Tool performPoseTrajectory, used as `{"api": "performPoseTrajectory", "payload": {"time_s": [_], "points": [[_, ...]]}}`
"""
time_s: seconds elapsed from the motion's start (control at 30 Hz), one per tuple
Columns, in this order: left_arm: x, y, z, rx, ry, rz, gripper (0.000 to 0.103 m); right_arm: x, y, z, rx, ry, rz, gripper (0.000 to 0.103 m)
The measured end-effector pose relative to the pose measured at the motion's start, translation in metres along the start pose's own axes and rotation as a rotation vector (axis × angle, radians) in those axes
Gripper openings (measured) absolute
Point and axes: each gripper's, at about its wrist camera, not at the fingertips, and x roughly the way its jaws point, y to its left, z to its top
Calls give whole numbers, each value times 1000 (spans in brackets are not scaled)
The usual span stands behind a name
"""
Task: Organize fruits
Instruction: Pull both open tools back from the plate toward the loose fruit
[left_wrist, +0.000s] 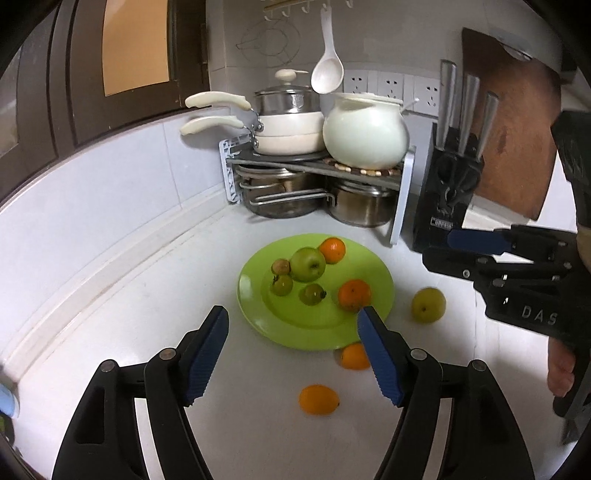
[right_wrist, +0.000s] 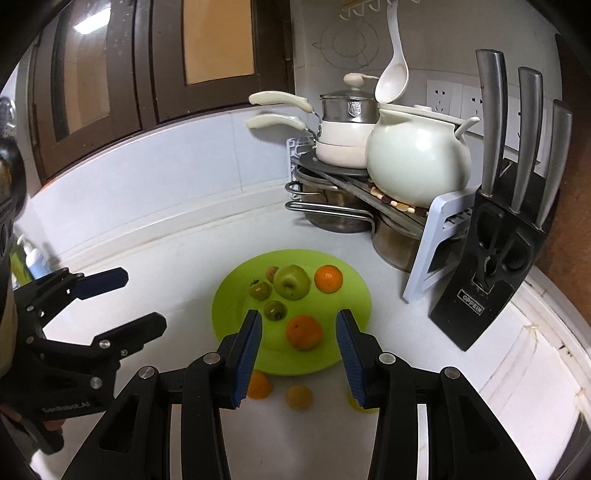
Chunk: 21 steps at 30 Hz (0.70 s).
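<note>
A lime green plate (left_wrist: 317, 328) (right_wrist: 236, 295) lies on the white counter. It holds a green apple (left_wrist: 307, 264) (right_wrist: 291, 281), two oranges (left_wrist: 354, 294) (left_wrist: 332, 249), and three small greenish fruits. Off the plate lie a yellow-green apple (left_wrist: 428, 305), an orange (left_wrist: 352, 357) by the rim and another orange (left_wrist: 318, 400) nearer me. My left gripper (left_wrist: 293, 350) is open and empty above the plate's near edge. My right gripper (right_wrist: 299, 356) is open and empty over the plate's near side, with an orange (right_wrist: 304, 332) between its fingers beyond the tips.
A pot rack (left_wrist: 314, 173) with pans and a white ceramic pot (left_wrist: 365, 133) stands at the back corner. A black knife block (left_wrist: 448, 192) (right_wrist: 484, 266) and a wooden cutting board (left_wrist: 517, 122) stand at the right. A tiled wall runs along the left.
</note>
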Motion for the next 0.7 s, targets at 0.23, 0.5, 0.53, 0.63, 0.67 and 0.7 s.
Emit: {"api": "performPoseTrajectory", "payload": {"time_s": [0.23, 0.5, 0.53, 0.63, 0.67, 0.7], "points": [[-3, -7, -18, 5, 12, -11, 72, -3, 2, -17, -4, 22, -3, 43], [10, -10, -41, -15, 95, -25, 72, 11, 2, -44, 6, 104, 14, 43], [13, -10, -44, -18, 109, -29, 72, 14, 2, -48, 9, 118, 16, 43], [21, -11, -52, -22, 140, -29, 72, 24, 0, -57, 17, 154, 22, 43], [23, -11, -54, -24, 148, -31, 72, 26, 0, -59, 20, 163, 25, 43], [26, -11, -56, -25, 156, -33, 72, 30, 0, -62, 21, 176, 27, 43]]}}
